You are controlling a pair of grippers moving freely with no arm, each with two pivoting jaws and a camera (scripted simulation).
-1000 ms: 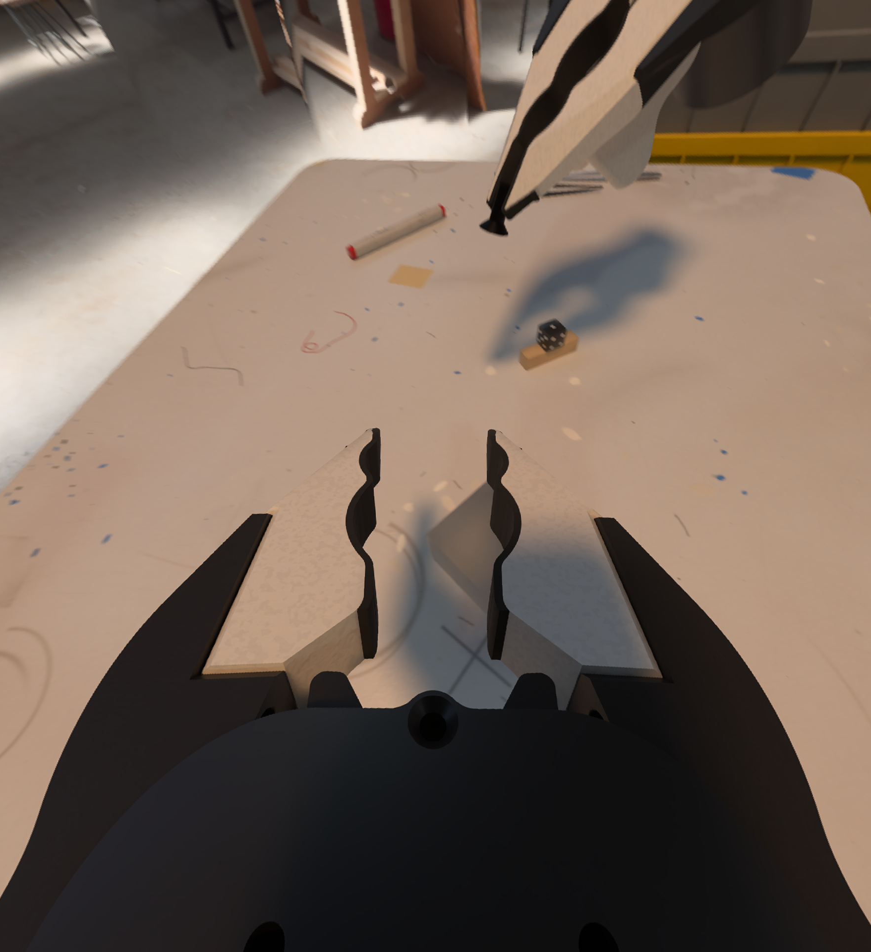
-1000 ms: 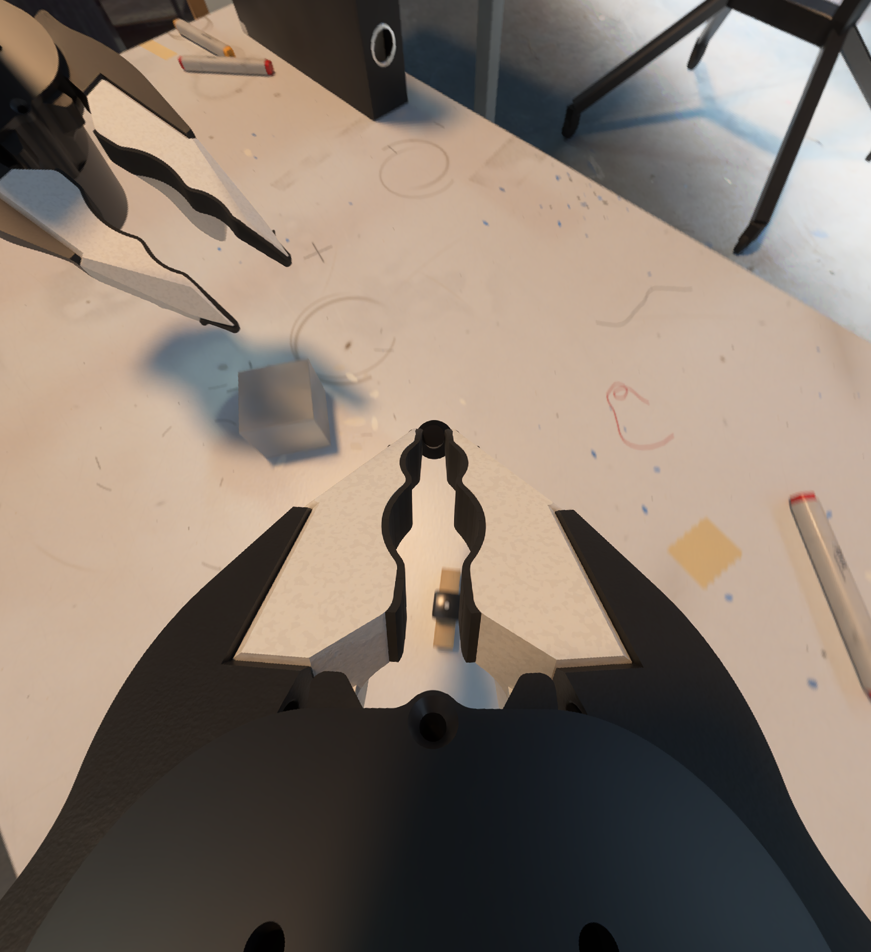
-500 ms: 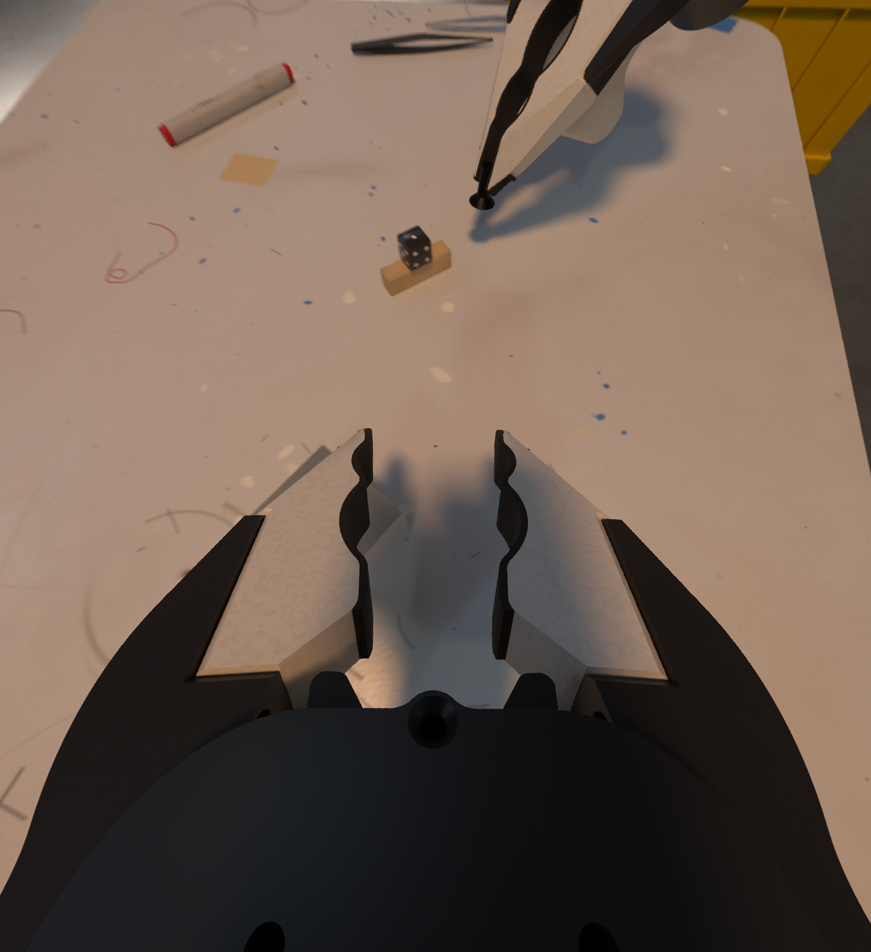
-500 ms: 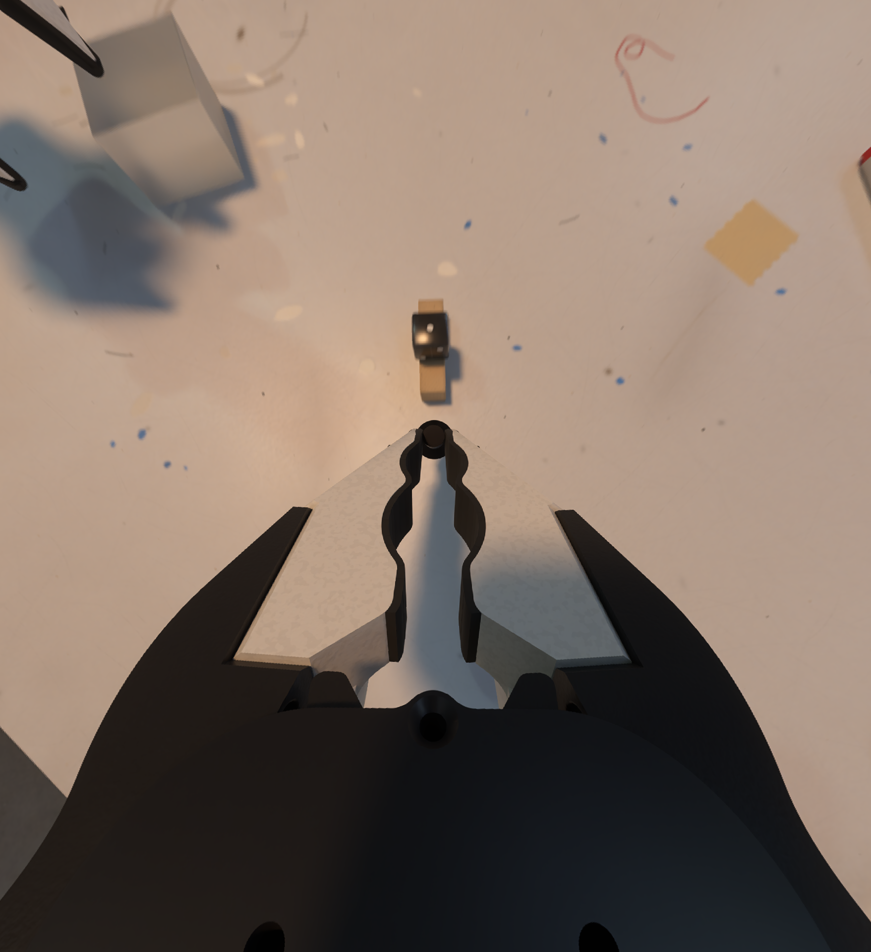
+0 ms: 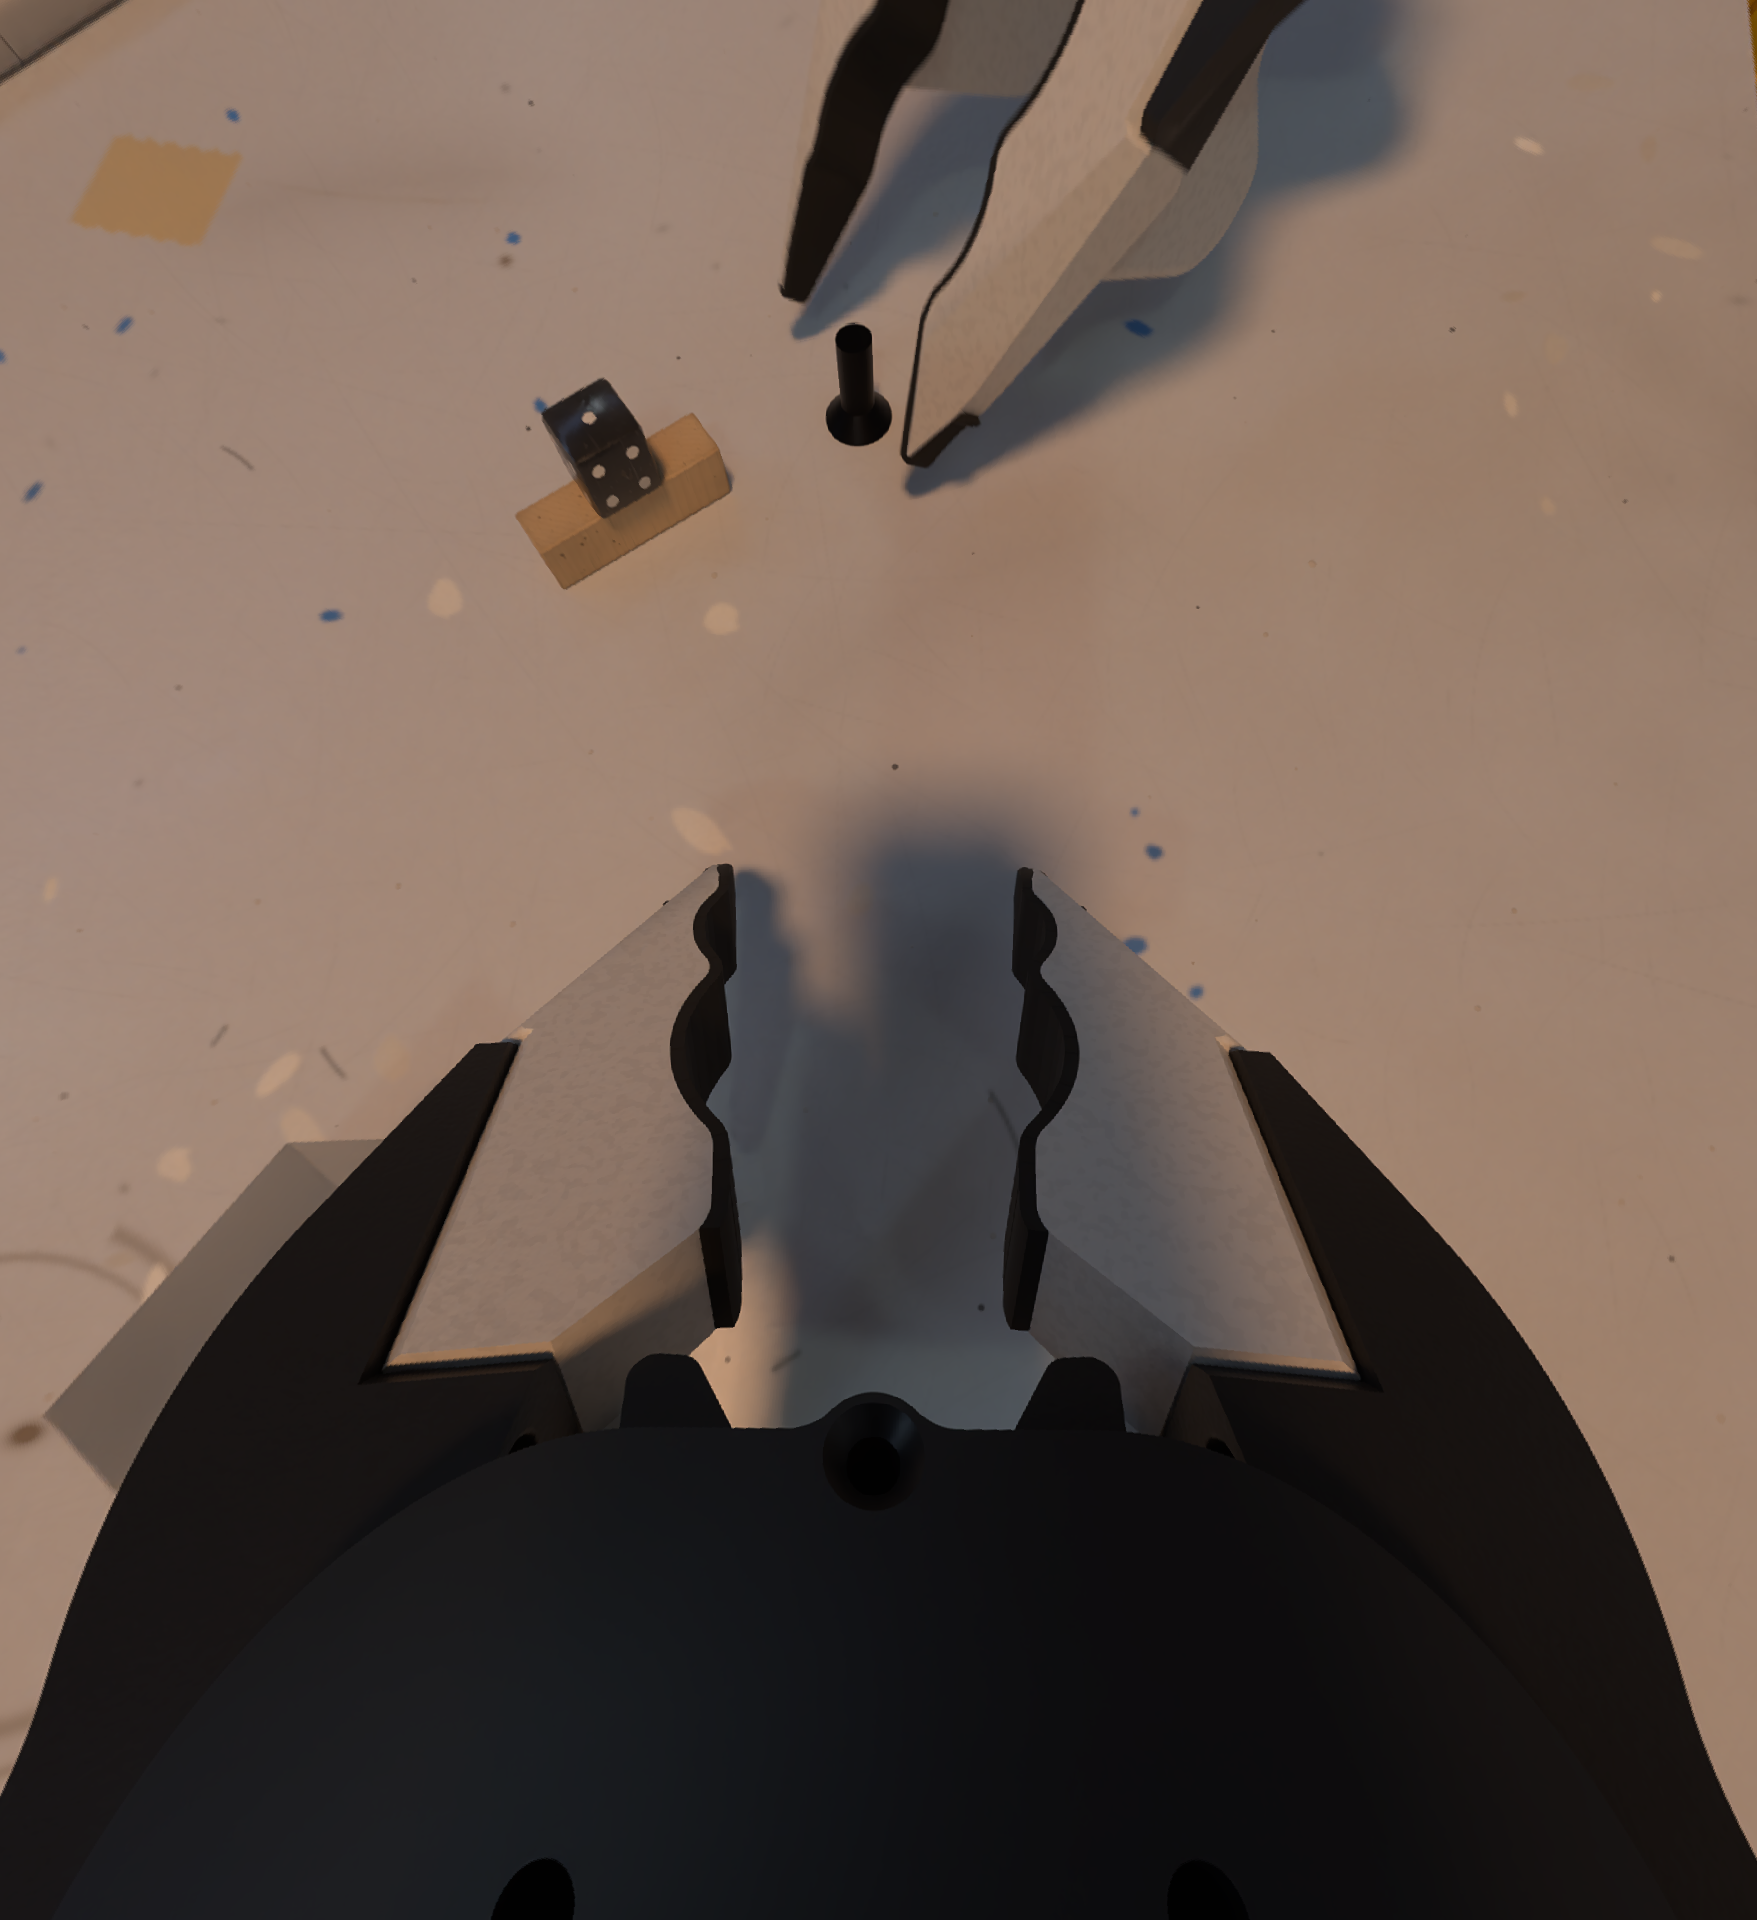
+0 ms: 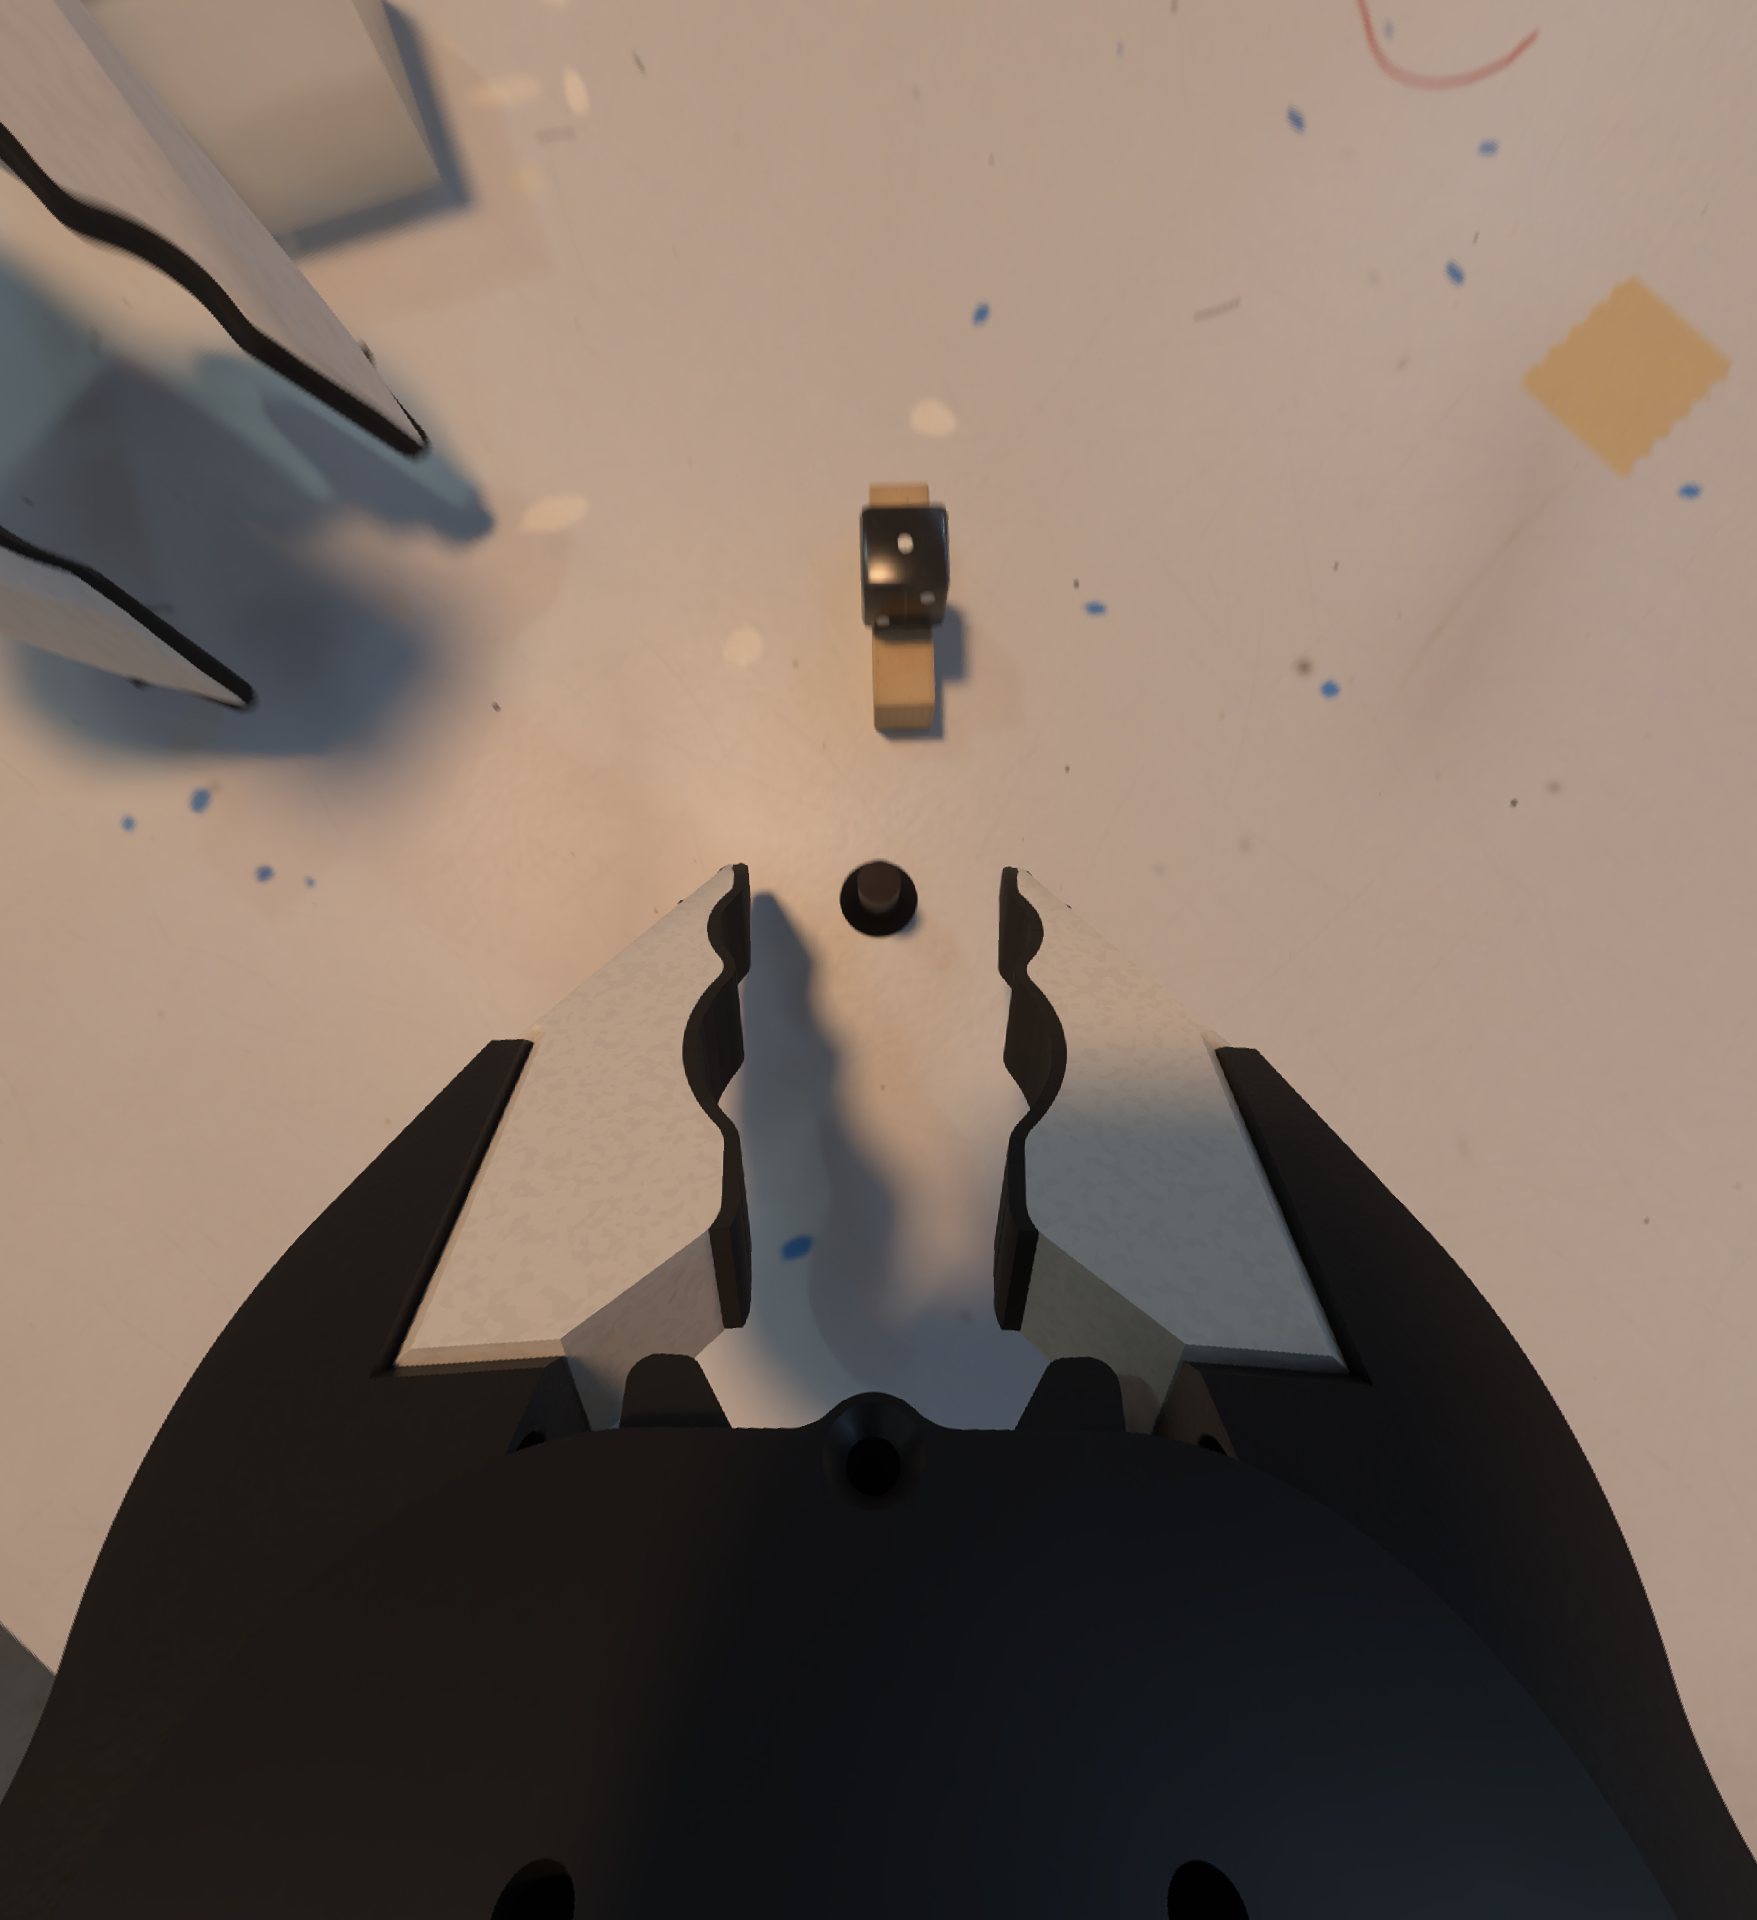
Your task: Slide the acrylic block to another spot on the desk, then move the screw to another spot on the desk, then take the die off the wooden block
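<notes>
Right gripper (image 6: pixel 874 883): fingers spread, holding nothing, low over the pale speckled desk (image 6: pixel 1373 935). Small black flat-headed screw (image 6: pixel 877 900) stands head-down on the desk between the fingertips, touching neither. Just beyond it, the black white-pipped die (image 6: pixel 903 566) sits on the small tan wooden block (image 6: pixel 903 681) (die at the block's far half). Left gripper (image 5: pixel 874 883): fingers also spread, empty, above bare desk. Frosted clear acrylic block (image 5: pixel 199 1299) lies beside its left finger, partly hidden. Tan square patch (image 5: pixel 157 190) far left.
</notes>
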